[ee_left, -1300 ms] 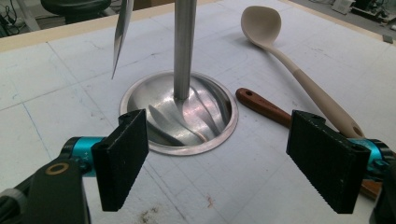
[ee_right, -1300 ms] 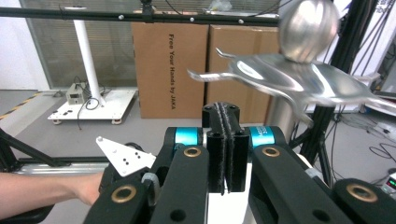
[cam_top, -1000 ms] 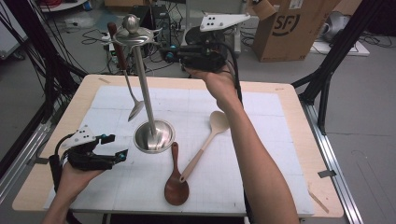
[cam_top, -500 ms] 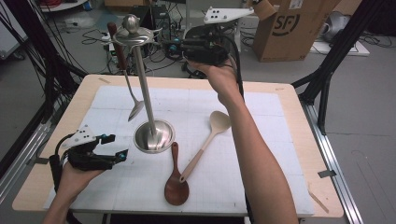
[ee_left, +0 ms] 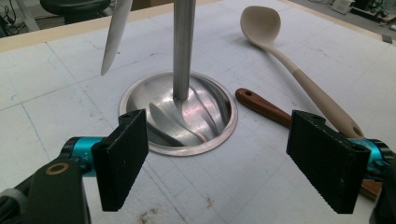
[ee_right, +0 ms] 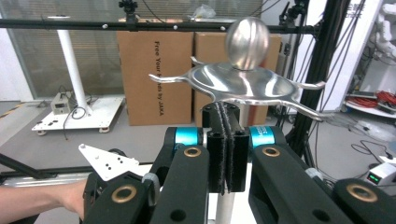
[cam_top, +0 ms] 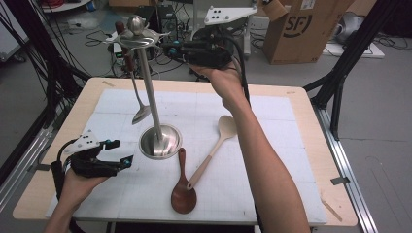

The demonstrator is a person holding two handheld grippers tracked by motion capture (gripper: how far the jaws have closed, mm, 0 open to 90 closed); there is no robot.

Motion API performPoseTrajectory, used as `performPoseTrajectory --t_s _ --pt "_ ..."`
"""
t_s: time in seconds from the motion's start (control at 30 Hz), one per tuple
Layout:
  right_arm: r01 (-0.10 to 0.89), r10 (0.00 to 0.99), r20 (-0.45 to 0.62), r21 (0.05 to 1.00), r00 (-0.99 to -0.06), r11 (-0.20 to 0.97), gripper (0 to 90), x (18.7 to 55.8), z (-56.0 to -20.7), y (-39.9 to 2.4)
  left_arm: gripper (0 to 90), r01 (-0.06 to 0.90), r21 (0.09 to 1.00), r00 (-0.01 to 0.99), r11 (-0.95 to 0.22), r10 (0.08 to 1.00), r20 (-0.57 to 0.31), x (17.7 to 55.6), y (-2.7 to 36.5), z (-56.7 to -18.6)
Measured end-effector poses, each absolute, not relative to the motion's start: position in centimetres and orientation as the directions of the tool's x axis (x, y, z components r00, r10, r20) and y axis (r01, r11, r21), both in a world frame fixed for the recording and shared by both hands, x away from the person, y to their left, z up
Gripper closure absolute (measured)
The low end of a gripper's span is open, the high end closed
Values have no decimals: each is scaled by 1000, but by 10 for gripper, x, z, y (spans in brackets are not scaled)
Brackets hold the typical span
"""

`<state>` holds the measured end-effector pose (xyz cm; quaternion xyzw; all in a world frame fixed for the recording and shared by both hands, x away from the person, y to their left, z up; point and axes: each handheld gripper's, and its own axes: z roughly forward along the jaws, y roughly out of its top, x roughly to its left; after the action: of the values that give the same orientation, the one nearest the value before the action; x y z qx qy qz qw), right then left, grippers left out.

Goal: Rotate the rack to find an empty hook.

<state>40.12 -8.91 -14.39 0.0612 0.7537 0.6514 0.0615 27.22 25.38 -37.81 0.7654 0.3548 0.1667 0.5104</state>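
Right gripper [ee_right: 226, 154]: jaws pressed together, empty, just below the stand's hook crown [ee_right: 243, 84]. Left gripper [ee_left: 233, 158]: jaws wide; stand base [ee_left: 180, 114], brown spoon [ee_left: 261, 106] seen beyond them.

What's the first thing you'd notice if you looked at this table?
The tall shiny metal stand rising from the white mat, with a ball on top and a metal spoon hanging from one hook. The right tool is raised beside its top, jaws shut. Two more spoons lie by the round base: a pale one and a dark wooden one.
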Motion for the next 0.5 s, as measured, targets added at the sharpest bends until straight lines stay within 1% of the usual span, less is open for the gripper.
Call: performPoseTrajectory --t_s 0.5 --pt "-7 133 -29 987 -991 160 892 391 -143 -65 216 369 901 694 -228 713 -104 272 254 -378"
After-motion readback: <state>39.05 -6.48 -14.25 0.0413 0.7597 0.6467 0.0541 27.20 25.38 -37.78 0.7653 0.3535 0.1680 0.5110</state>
